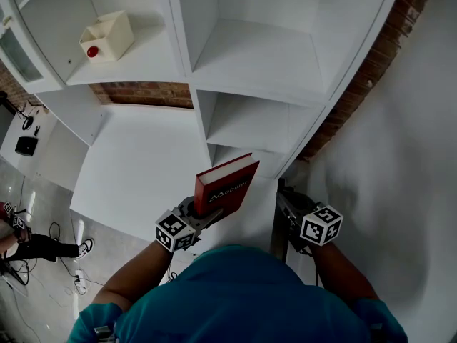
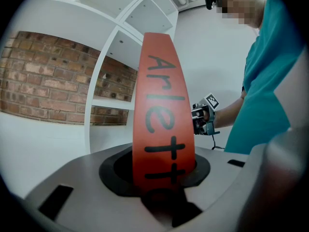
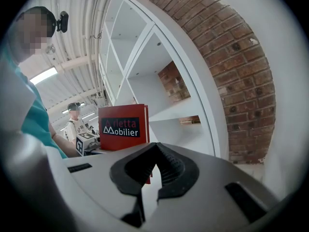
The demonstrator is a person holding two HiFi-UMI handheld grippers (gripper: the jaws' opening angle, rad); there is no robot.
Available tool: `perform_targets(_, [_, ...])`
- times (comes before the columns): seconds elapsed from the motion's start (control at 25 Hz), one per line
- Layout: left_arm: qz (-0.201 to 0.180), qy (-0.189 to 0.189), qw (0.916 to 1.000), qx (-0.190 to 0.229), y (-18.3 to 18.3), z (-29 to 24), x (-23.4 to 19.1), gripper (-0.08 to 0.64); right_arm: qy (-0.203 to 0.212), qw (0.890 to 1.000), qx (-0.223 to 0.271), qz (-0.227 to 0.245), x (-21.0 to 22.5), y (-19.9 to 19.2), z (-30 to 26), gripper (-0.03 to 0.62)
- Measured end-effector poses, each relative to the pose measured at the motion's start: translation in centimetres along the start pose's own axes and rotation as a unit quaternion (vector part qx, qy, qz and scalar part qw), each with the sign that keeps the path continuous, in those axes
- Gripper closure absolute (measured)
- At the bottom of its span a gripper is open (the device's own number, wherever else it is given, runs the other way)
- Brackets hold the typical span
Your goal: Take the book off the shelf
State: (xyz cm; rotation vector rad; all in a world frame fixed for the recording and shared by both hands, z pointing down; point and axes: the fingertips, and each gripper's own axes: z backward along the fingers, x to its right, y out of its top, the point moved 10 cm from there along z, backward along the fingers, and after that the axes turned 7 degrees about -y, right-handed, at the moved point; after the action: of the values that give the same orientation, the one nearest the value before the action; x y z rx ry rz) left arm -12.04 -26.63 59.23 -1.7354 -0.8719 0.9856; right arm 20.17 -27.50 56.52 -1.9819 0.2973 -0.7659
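Pinching the red book (image 1: 227,184) by its lower end in the left gripper (image 1: 202,219), pads pressed against both covers, spine turned to that gripper's camera. Holding it upright with a slight tilt, clear of the white shelf (image 1: 250,84), empty bays up at 12 o'clock from it. Seems past the lift-out already, judging by the gap to the shelf. Carrying nothing in the right gripper (image 1: 289,207), off at 3 o'clock of the book and apart from it, jaw tips closed together on air.

To finish well:
- Grip firm and low, with no twisting at the wrist, to guard against levering over from a one-end hold.
- Draw back toward 6 o'clock, well away from the shelf's front edge.
- Bring the right gripper under the free end at the first sign of sag.
- Leave the white box (image 1: 107,36) at 11 o'clock alone.
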Motion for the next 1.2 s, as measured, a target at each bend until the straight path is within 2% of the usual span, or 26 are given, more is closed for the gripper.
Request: perform_targets(1.2, [-0.008,0.003,0.9999,0.010,0.32,0.33,0.37,0.397,-0.008,1.000,-0.004,0.007,-0.21,0.06,0.57,0.572])
